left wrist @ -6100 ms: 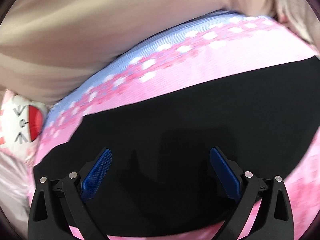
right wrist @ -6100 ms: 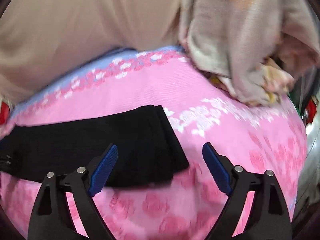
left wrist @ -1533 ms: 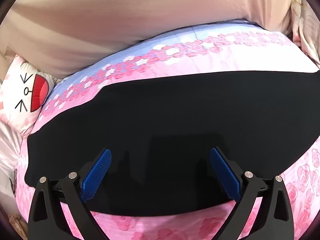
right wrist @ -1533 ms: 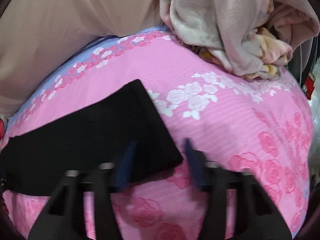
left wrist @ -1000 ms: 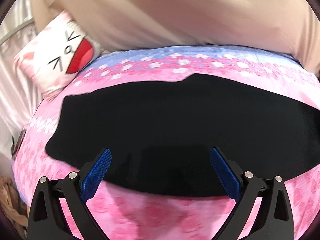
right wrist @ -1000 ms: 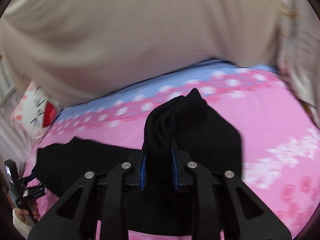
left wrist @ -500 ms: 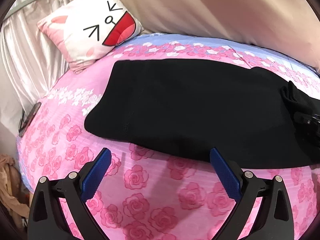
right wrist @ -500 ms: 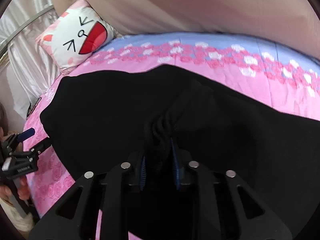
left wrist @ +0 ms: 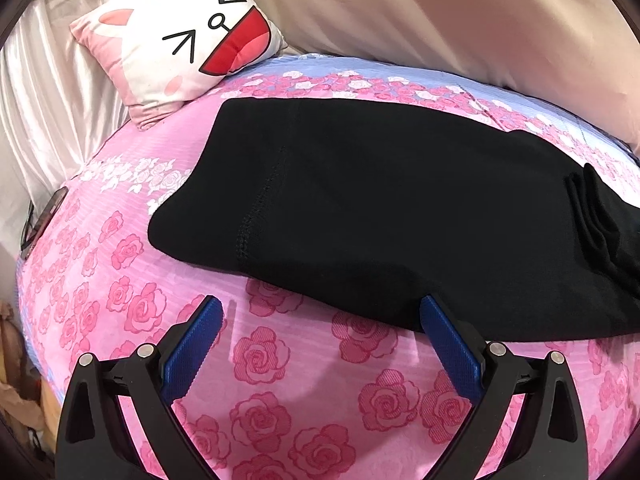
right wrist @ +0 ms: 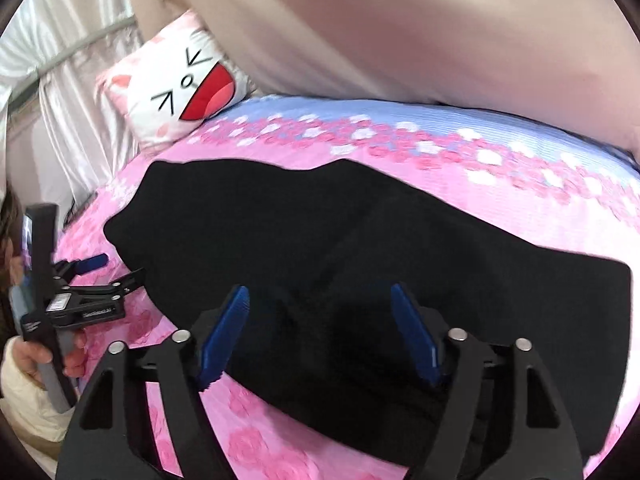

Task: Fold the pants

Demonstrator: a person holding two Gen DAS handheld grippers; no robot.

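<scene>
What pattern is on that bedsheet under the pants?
Pink roses on a pink bedsheet, with a blue strip at the far edge; clearest in the left wrist view.

The pants [left wrist: 384,216] are matt black knit cloth with a stitched seam, lying on a ribbed, rose-printed cotton bedsheet [left wrist: 280,380]. Beyond the pants, the cushion [left wrist: 188,36] looks soft and smooth, the curtain [left wrist: 52,92] satin-glossy. Each tool [left wrist: 320,344] has matt black plastic arms, ridged blue pads, shiny metal rivets
</scene>
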